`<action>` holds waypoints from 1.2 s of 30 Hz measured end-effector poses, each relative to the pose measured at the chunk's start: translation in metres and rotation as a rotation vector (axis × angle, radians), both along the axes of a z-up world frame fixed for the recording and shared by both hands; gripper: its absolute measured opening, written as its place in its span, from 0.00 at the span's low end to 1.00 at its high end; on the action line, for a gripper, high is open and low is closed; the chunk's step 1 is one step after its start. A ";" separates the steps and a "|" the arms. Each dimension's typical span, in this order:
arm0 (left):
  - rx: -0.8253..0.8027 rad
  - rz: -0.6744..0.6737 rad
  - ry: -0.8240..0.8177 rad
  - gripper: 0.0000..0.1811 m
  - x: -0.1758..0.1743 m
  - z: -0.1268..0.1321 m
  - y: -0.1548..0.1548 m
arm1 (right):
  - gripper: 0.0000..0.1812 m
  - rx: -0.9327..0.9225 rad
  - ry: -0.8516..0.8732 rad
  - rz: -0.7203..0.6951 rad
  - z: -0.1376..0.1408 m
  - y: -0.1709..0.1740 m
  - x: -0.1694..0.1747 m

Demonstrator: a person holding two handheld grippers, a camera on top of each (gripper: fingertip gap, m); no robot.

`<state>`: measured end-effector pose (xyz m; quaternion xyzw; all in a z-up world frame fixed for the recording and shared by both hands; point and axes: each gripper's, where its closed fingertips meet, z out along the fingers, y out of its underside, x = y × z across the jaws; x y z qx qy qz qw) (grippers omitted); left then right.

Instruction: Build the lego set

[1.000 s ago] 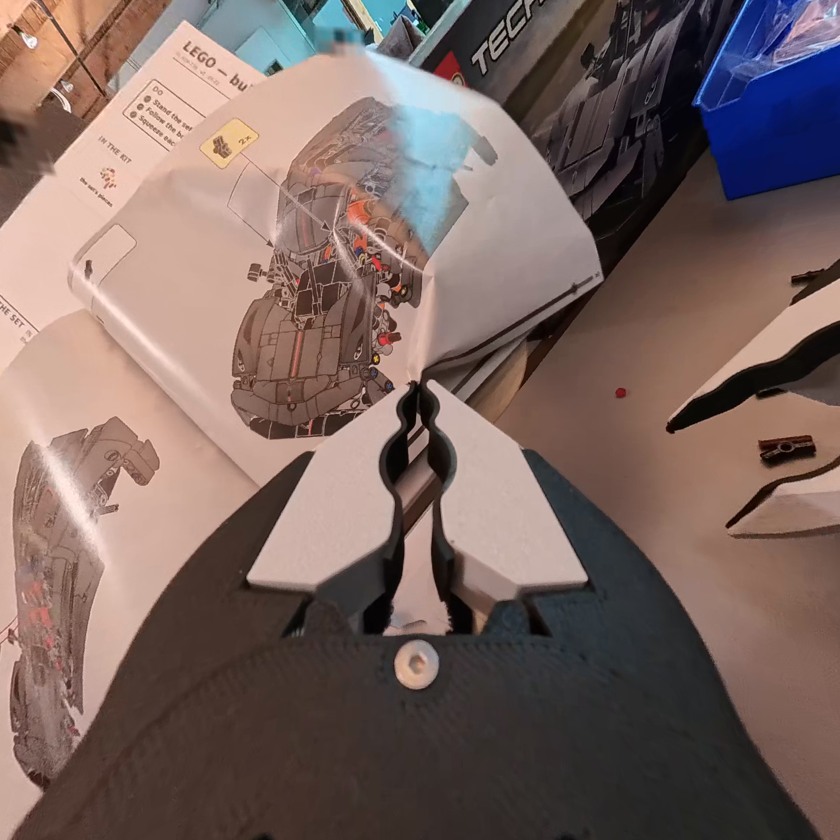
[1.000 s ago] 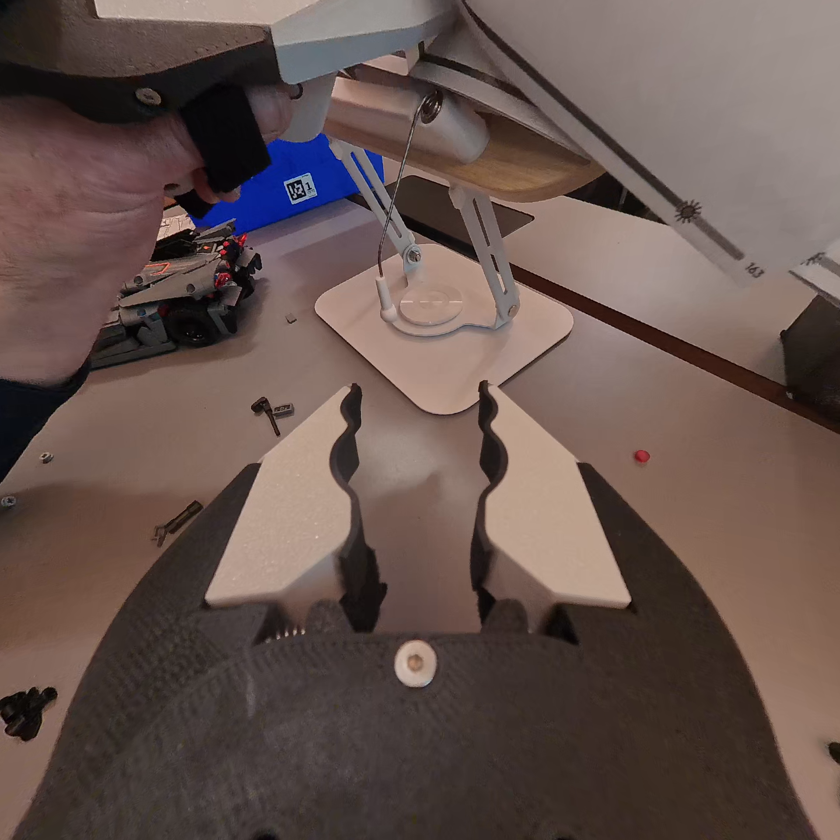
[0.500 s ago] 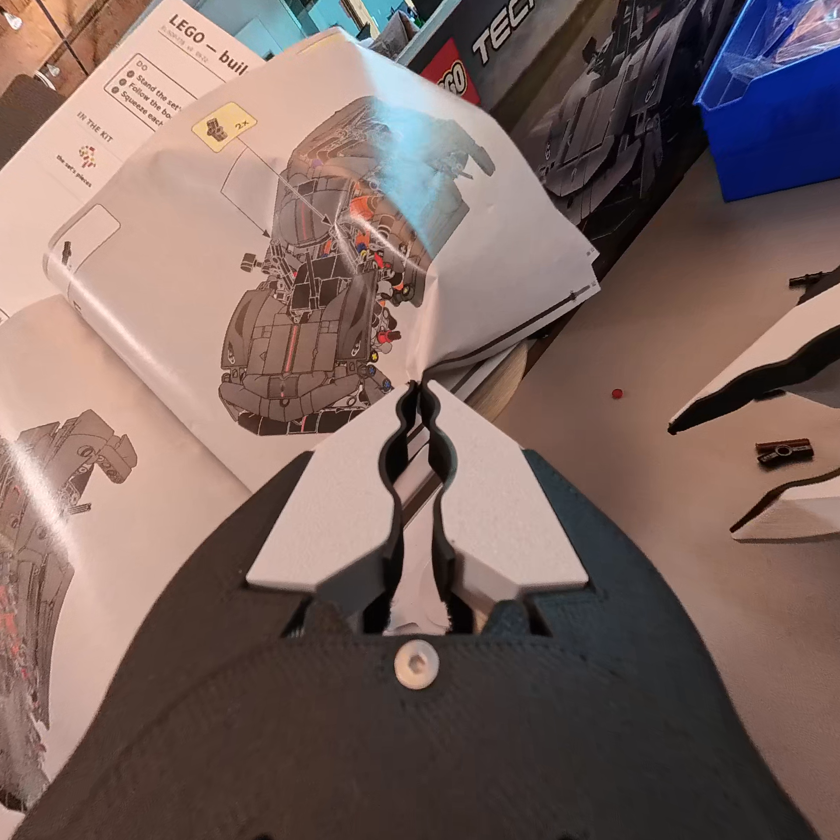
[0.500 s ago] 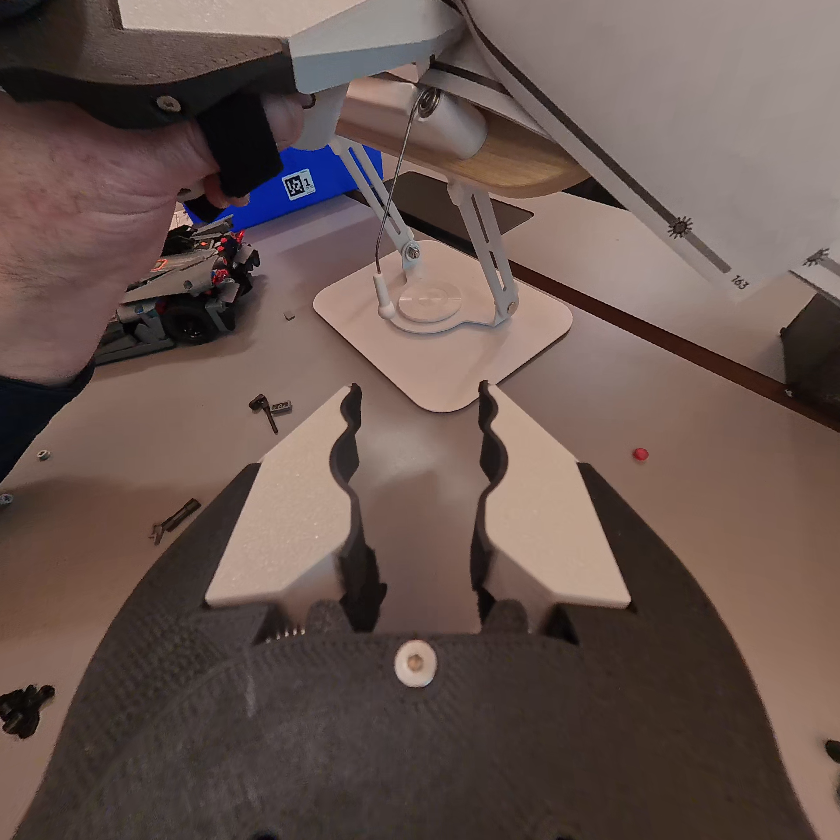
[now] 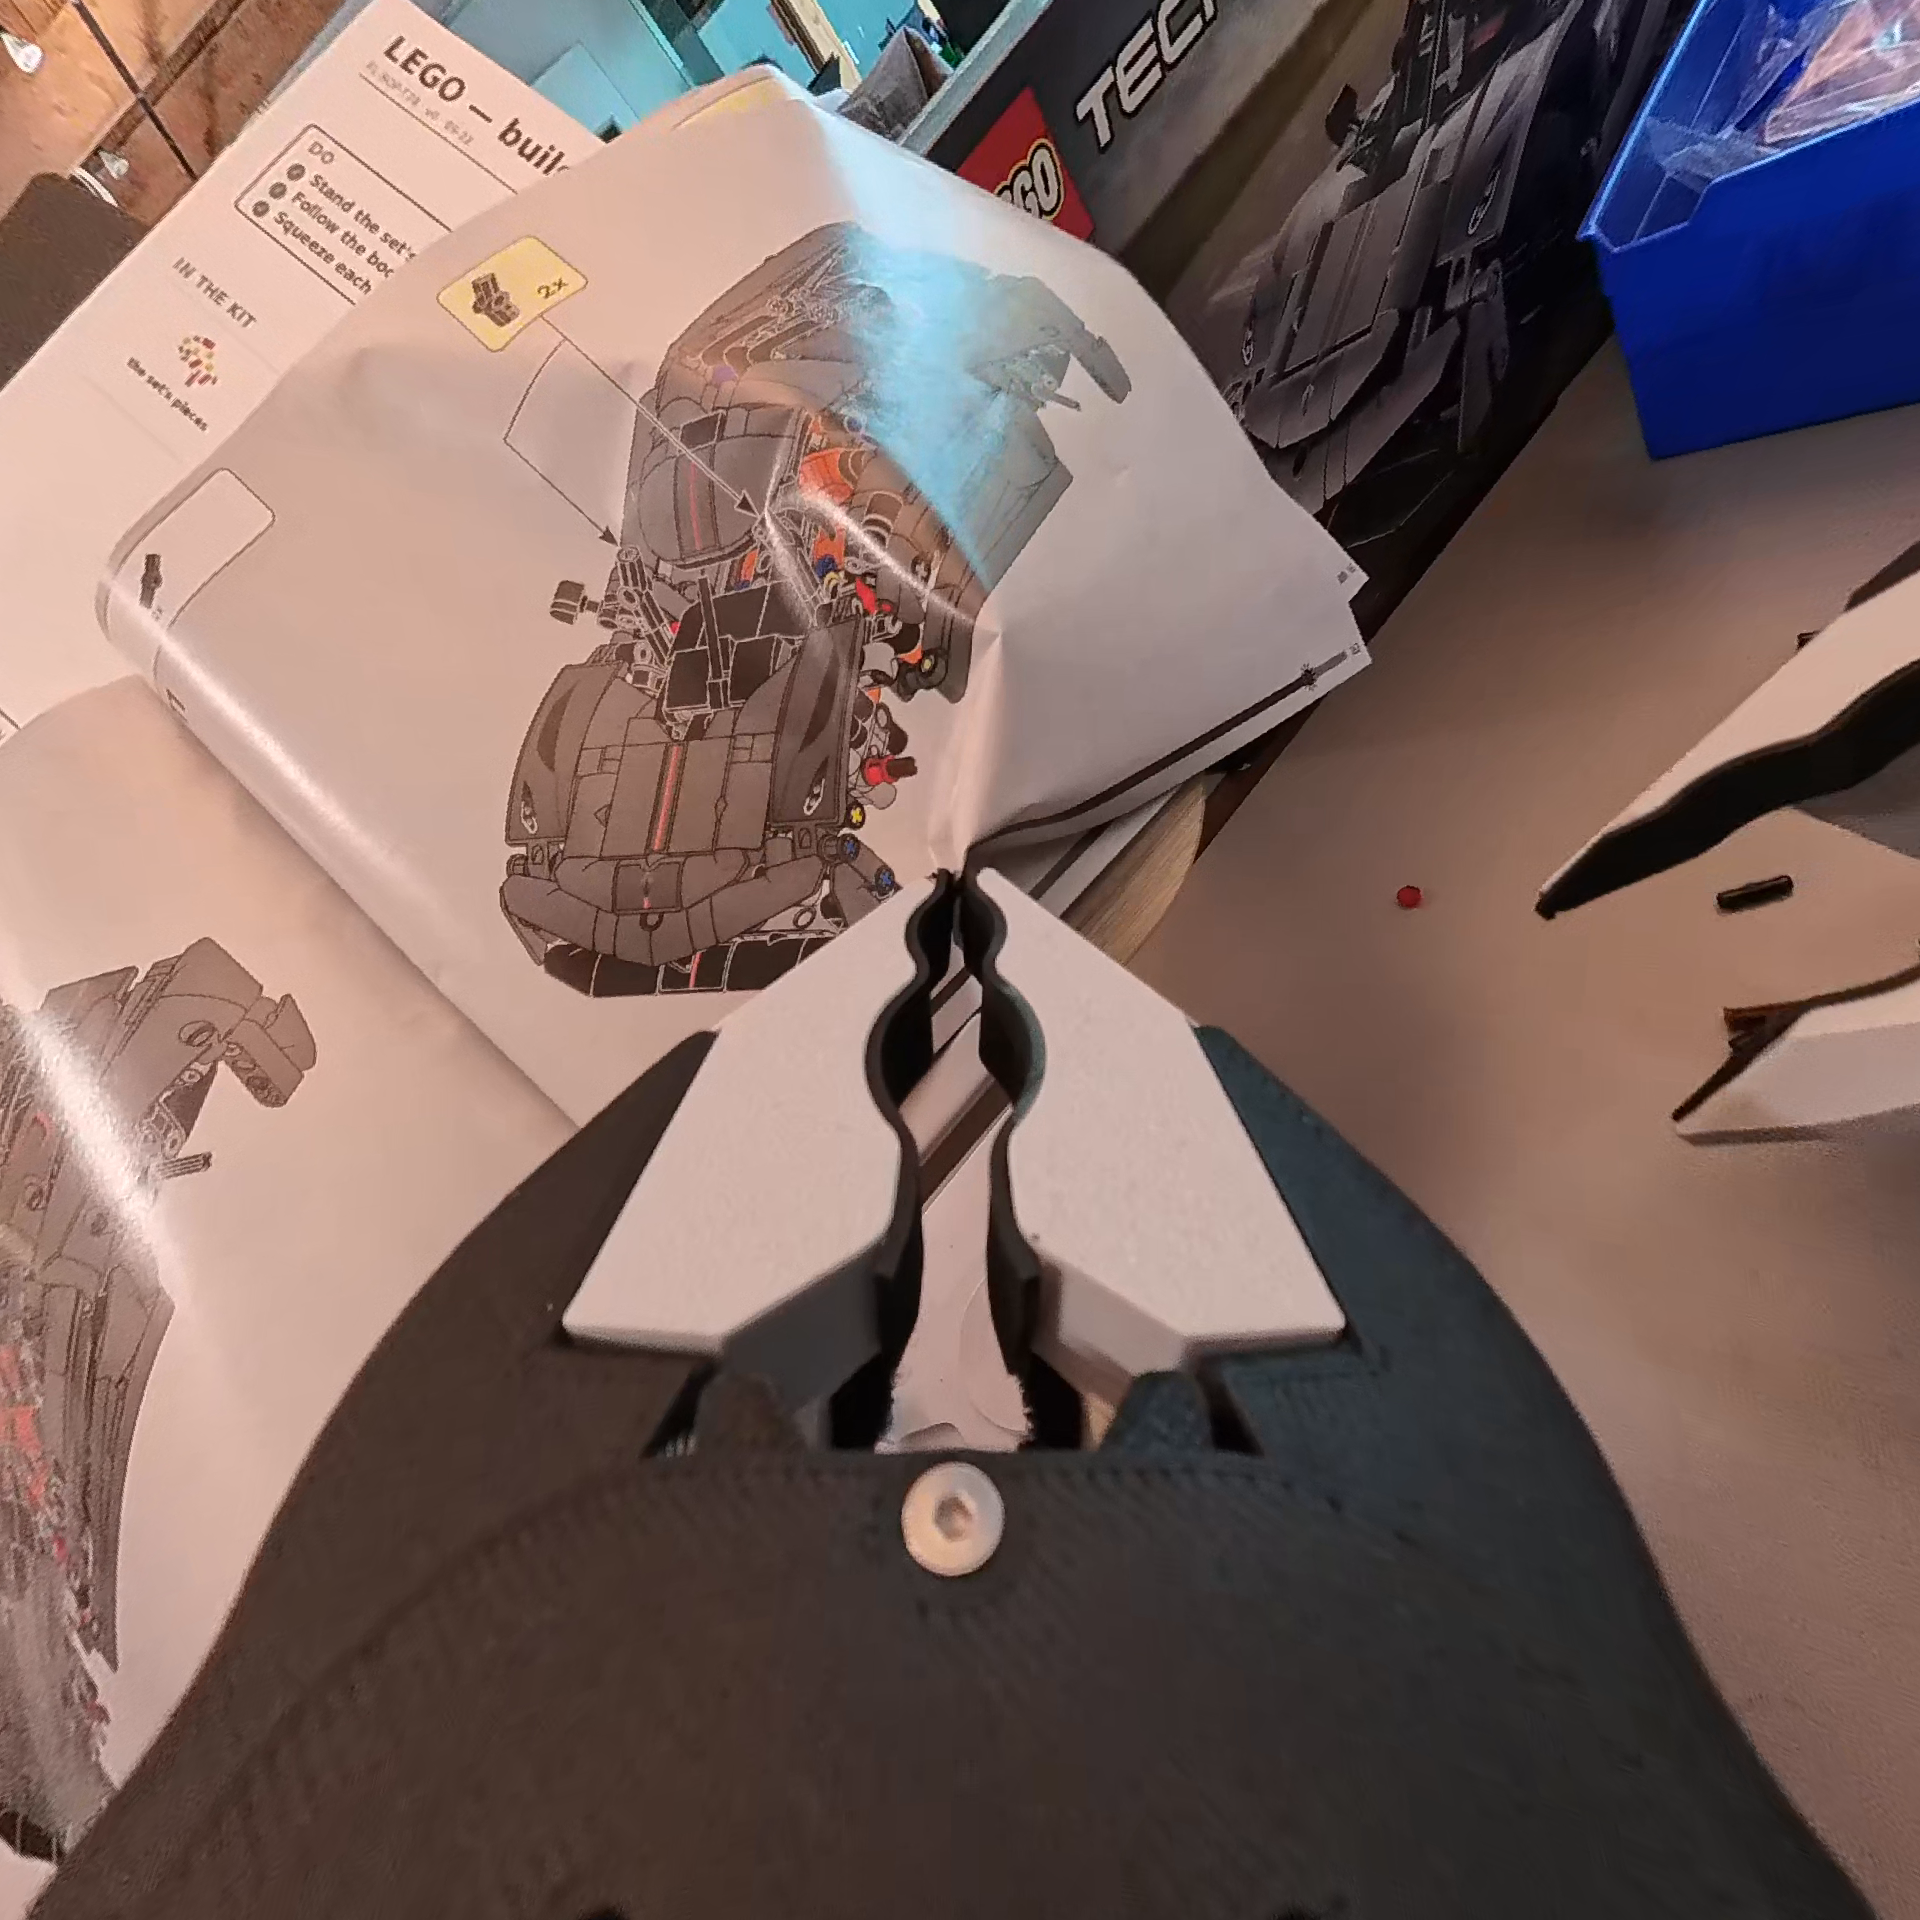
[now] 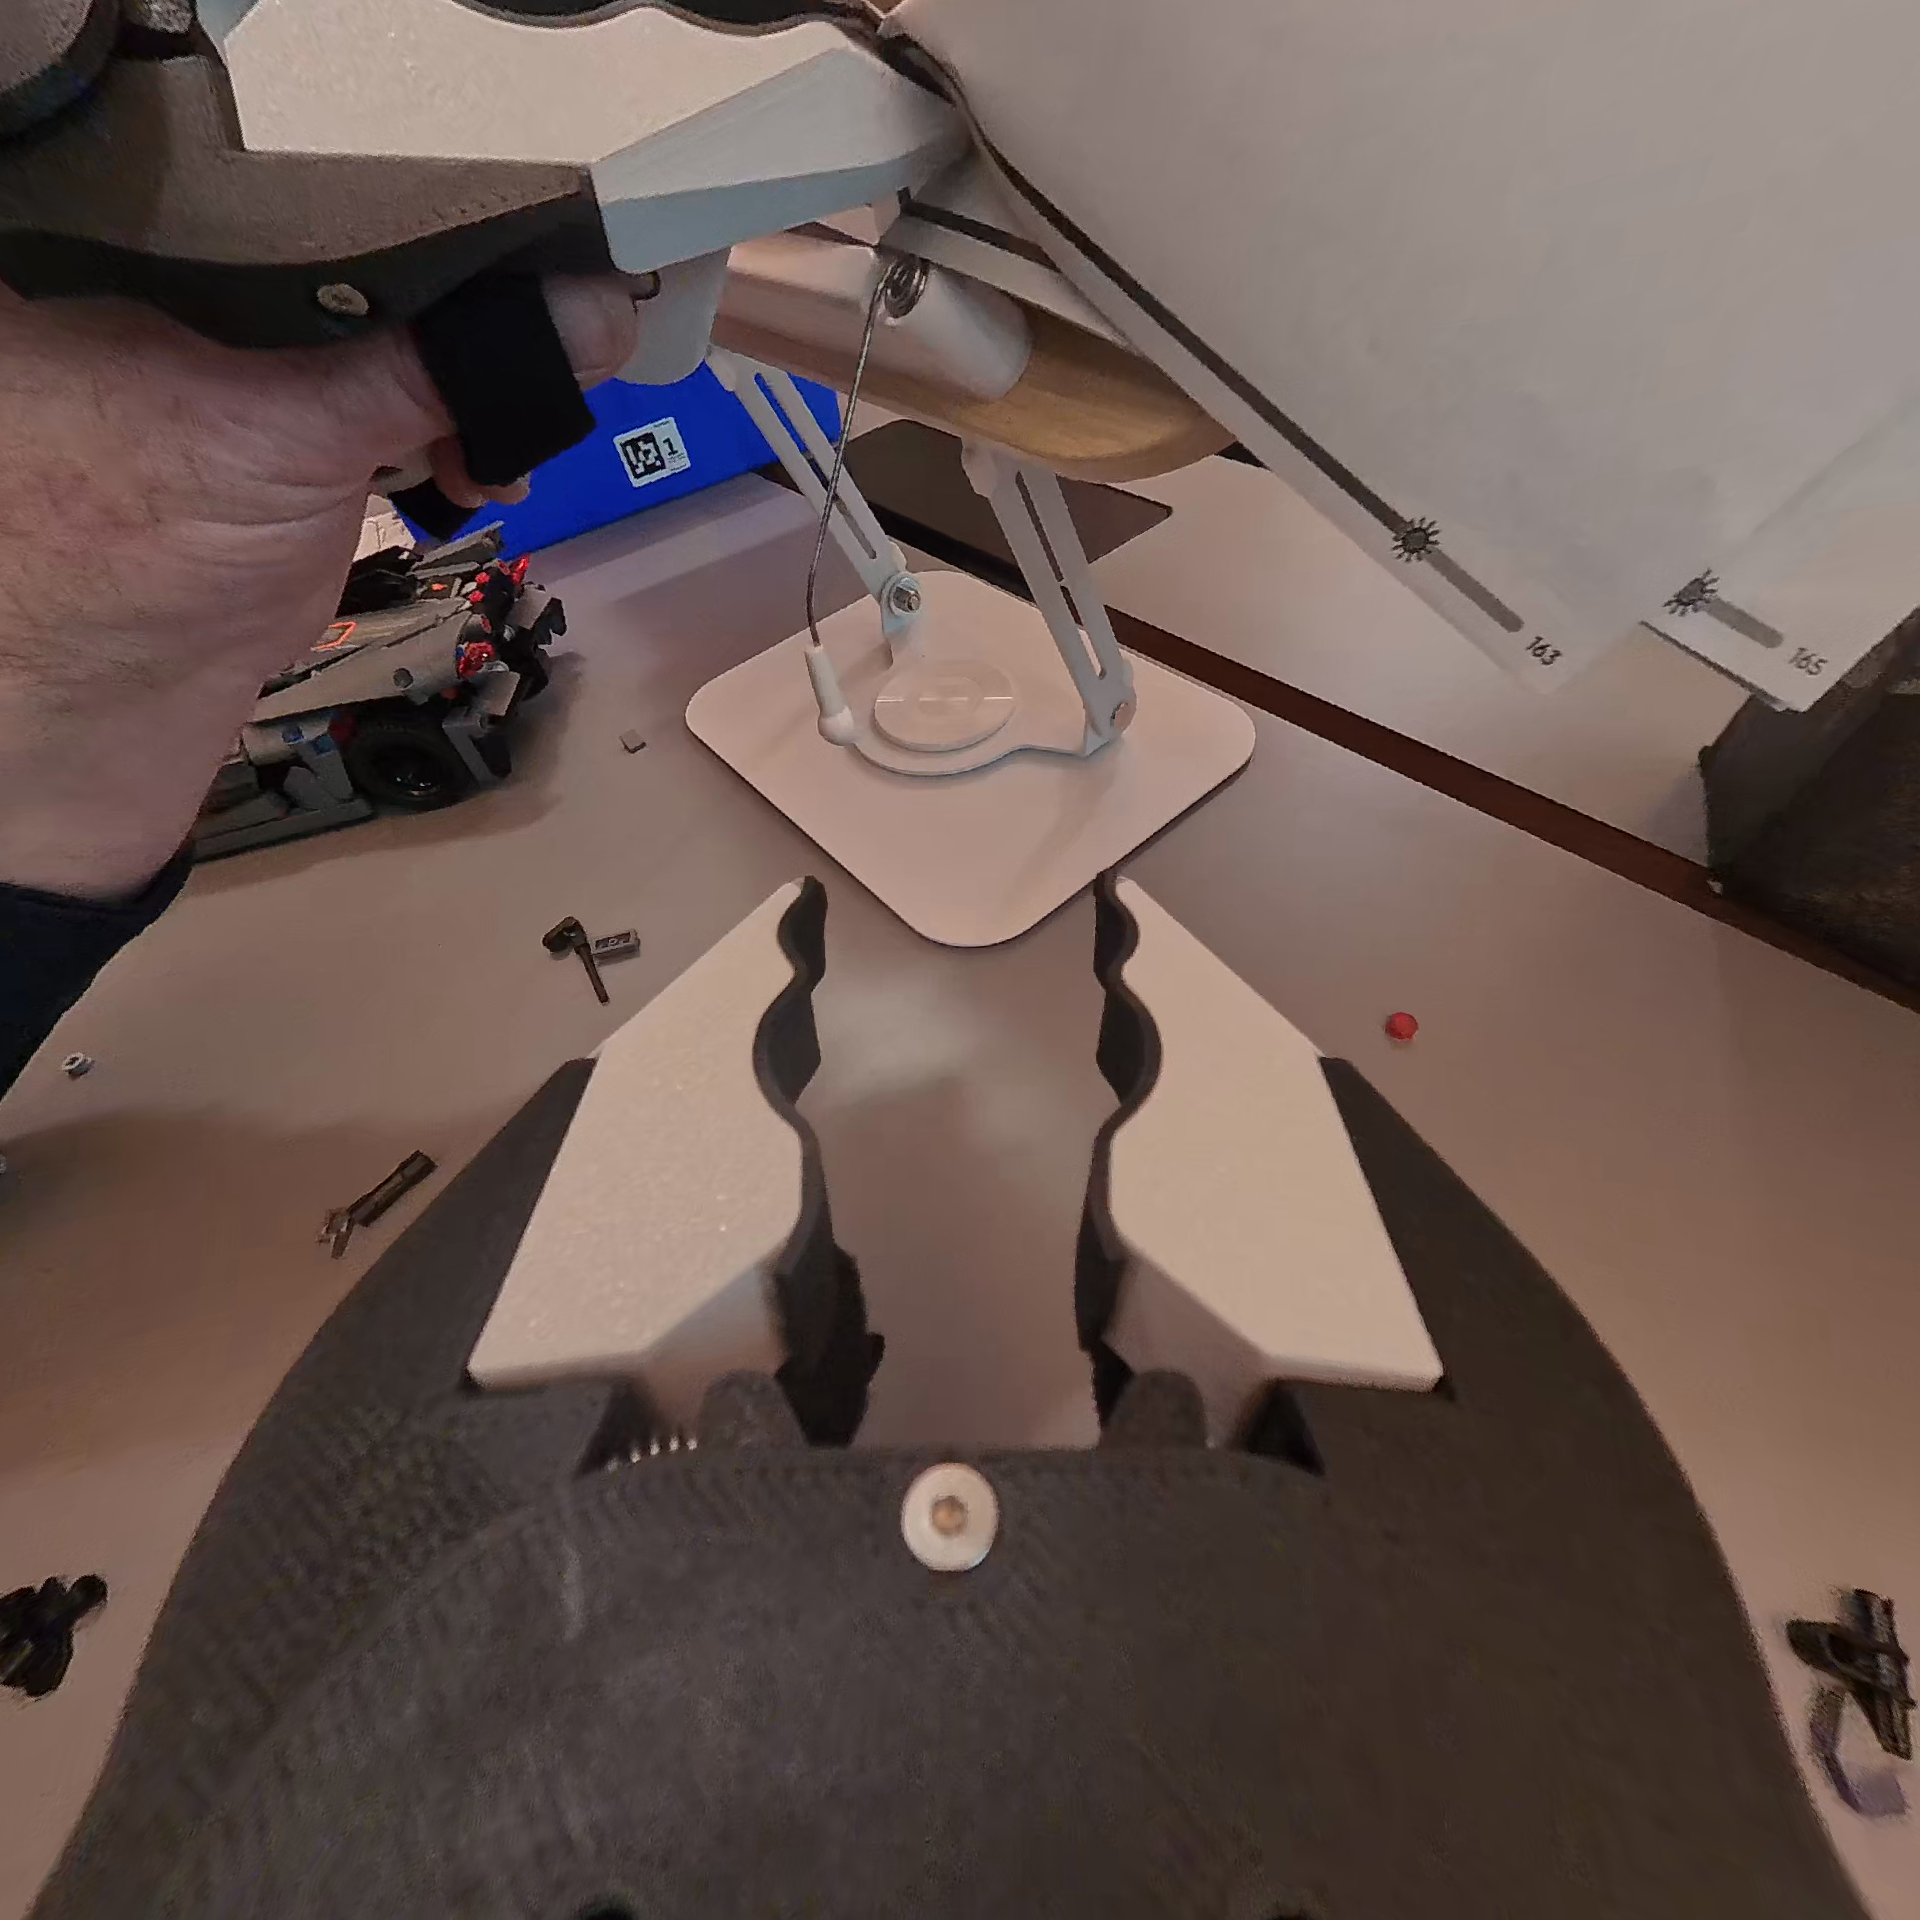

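Note:
The instruction booklet (image 5: pixel 260 831) lies open on a white tilting stand (image 6: pixel 966 810). My left gripper (image 5: pixel 956 883) is shut on the bottom edge of a lifted page (image 5: pixel 727 520) that shows a grey car drawing. The page curls upward. In the right wrist view the left gripper (image 6: pixel 914 114) and the hand holding it are at the top, with the page (image 6: pixel 1455 260) above. My right gripper (image 6: pixel 951 894) is open and empty, low over the table in front of the stand. The partly built grey lego car (image 6: pixel 395 707) stands at the left.
Loose dark lego pieces (image 6: pixel 587 945) (image 6: pixel 374 1200) (image 6: pixel 1860 1662) and a small red piece (image 6: pixel 1401 1025) lie on the table. A blue bin (image 5: pixel 1787 260) and the set's dark box (image 5: pixel 1299 208) stand behind the booklet. The tips of one gripper are about 12 cm away from the tips of the other. The small red piece (image 6: pixel 1401 1025) sits 15 cm or so from the ends of my right fingers.
My left gripper has drawn the held page a little to the left; a second page corner now shows behind it in the right wrist view. The right gripper has stayed open and still.

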<state>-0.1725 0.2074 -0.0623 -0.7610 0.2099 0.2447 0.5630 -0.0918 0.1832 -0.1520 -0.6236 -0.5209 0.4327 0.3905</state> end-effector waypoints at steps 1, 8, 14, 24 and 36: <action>0.000 0.000 0.001 0.00 0.000 0.000 0.000 | 0.28 0.000 0.001 -0.001 0.001 0.001 0.001; 0.005 -0.018 -0.008 0.03 0.003 0.003 -0.001 | 0.28 0.008 -0.023 0.002 0.001 0.008 0.009; -0.031 -0.022 -0.031 0.15 0.001 0.017 -0.012 | 0.27 -0.028 -0.046 0.032 0.002 0.012 0.019; -0.221 -0.026 -0.122 0.20 0.004 0.020 -0.065 | 0.27 0.024 -0.295 0.149 -0.033 0.004 0.041; -0.724 -0.067 -0.257 0.20 0.003 -0.143 -0.171 | 0.25 0.019 -0.300 0.152 -0.030 0.005 0.047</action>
